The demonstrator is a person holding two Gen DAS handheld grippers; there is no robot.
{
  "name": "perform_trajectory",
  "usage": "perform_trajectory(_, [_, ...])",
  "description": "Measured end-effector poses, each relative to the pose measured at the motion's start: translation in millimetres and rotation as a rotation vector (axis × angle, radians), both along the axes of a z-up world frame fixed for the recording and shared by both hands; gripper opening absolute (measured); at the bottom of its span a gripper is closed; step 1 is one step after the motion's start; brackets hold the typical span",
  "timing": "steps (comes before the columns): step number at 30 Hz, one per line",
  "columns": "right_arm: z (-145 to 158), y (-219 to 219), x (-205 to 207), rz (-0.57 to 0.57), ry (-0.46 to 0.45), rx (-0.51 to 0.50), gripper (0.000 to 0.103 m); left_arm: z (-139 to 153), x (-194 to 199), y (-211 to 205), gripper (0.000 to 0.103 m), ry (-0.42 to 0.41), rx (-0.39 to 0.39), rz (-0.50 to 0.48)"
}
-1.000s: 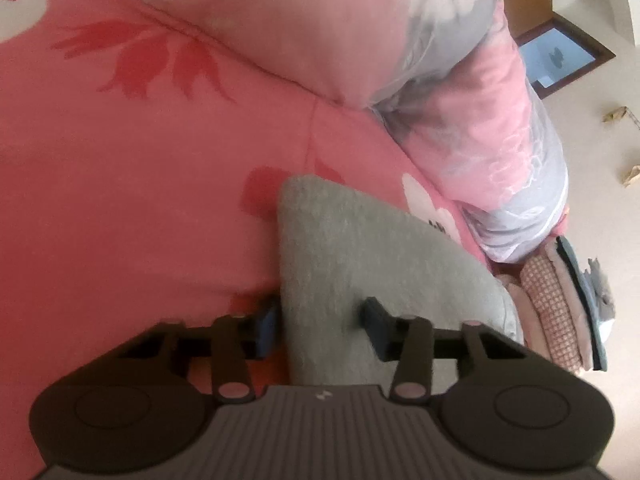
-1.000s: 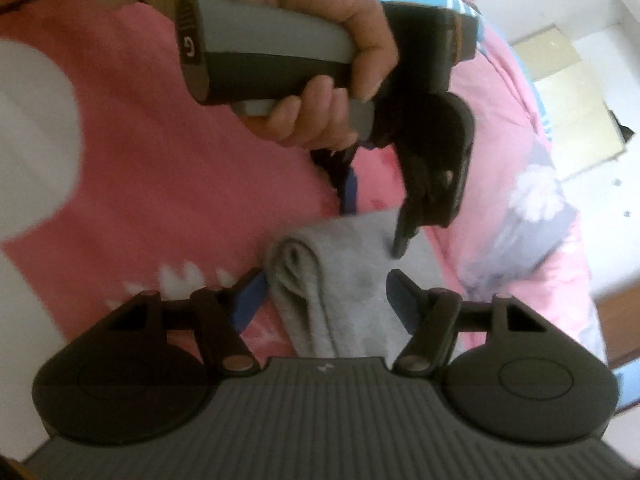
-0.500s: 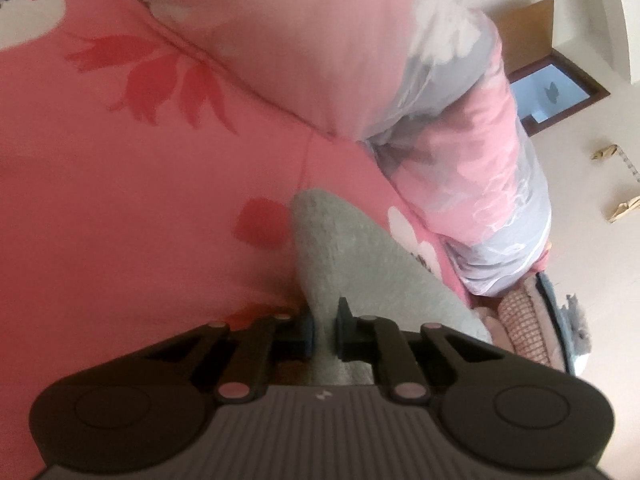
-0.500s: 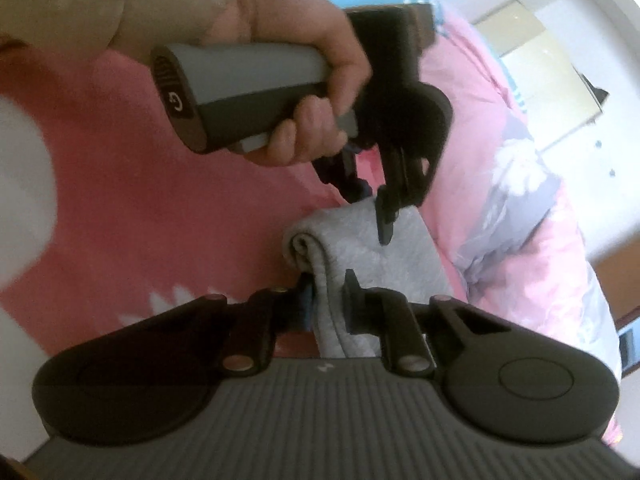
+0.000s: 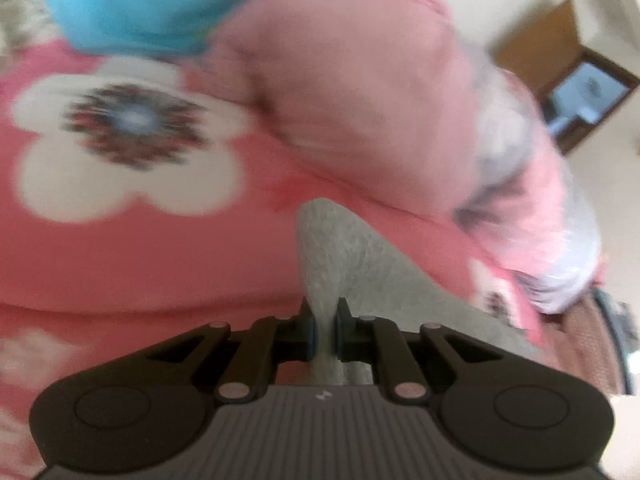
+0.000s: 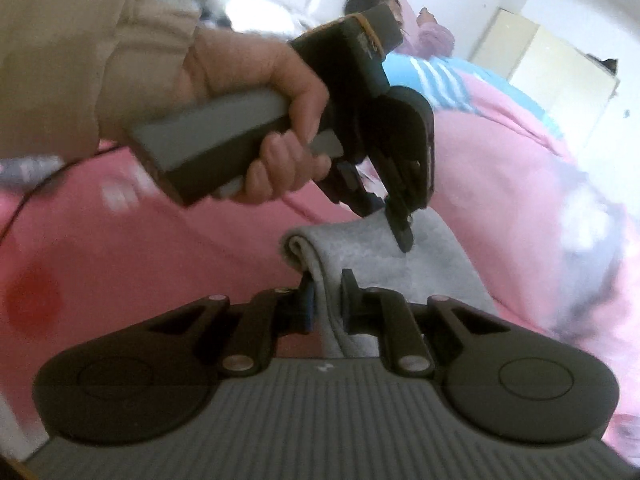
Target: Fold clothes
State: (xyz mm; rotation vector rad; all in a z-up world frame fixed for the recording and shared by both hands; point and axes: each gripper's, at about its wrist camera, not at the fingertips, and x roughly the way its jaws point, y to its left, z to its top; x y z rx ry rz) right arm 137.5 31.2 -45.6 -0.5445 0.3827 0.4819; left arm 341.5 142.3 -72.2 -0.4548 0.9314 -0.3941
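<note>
- Grey knitted fabric garment (image 5: 360, 264) lies bunched over pink flowered bedspread (image 5: 160, 248).
- Left claw (image 5: 324, 330) is clamped on its edge.
- Right claw (image 6: 326, 300) pinches its folded end.

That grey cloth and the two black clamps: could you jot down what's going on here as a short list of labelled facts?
item: grey cloth, folded over on itself
surface: pink floral bedspread
left gripper: shut on the grey cloth
right gripper: shut on the rolled edge of the grey cloth
person: hand gripping the left gripper's handle, beige sleeve
behind: pink and grey duvet, piled up
image quality: background blurred, so finer details cannot be told
</note>
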Motion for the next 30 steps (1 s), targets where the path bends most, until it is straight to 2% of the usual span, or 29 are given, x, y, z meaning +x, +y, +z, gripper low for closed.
perform_trajectory(3, [-9,23,16,0.039,0.060,0.077,0.011,-20,2,17,0.016,0.039,0.051,0.046])
perform_trajectory(4, [-14,26,22,0.039,0.095,0.089,0.012,-24,1,19,0.028,0.047,0.045,0.059])
perform_trajectory(5, [-19,27,27,0.036,0.135,0.099,0.015,-20,-1,19,0.033,0.036,0.054,0.067])
perform_trajectory(7, [-19,16,31,0.062,0.194,0.154,0.018,-9,-8,15,0.036,0.003,0.087,0.080])
perform_trajectory(9, [-9,1,20,0.077,0.187,0.192,0.037,2,-16,12,0.040,-0.030,0.121,0.093])
perform_trajectory(10, [-4,-8,12,0.073,0.171,0.207,0.050,8,-19,11,0.040,-0.046,0.137,0.099])
perform_trajectory(11, [2,-20,2,0.057,0.153,0.224,0.052,14,-23,9,0.039,-0.063,0.154,0.105])
perform_trajectory(13, [8,-45,-31,0.014,0.151,0.284,0.052,26,-32,2,0.039,-0.100,0.189,0.100])
perform_trajectory(16, [17,-99,-45,-0.076,0.146,0.409,0.052,44,-53,-25,0.039,-0.181,0.235,0.037])
perform_trajectory(18, [21,-136,-59,-0.151,0.134,0.476,0.052,48,-68,-43,0.039,-0.219,0.226,0.001])
perform_trajectory(20, [18,-173,-57,-0.217,0.118,0.489,0.052,46,-81,-57,0.039,-0.244,0.196,-0.023])
perform_trajectory(23, [9,-213,-65,-0.340,0.093,0.469,0.052,25,-96,-75,0.039,-0.223,0.170,-0.047])
perform_trajectory(27, [-2,-266,-63,-0.513,0.050,0.504,0.050,-18,-101,-85,0.038,-0.144,0.153,-0.030])
perform_trajectory(30, [-23,-299,-46,-0.613,0.064,0.551,0.046,-28,-108,-84,0.037,-0.200,0.146,-0.008])
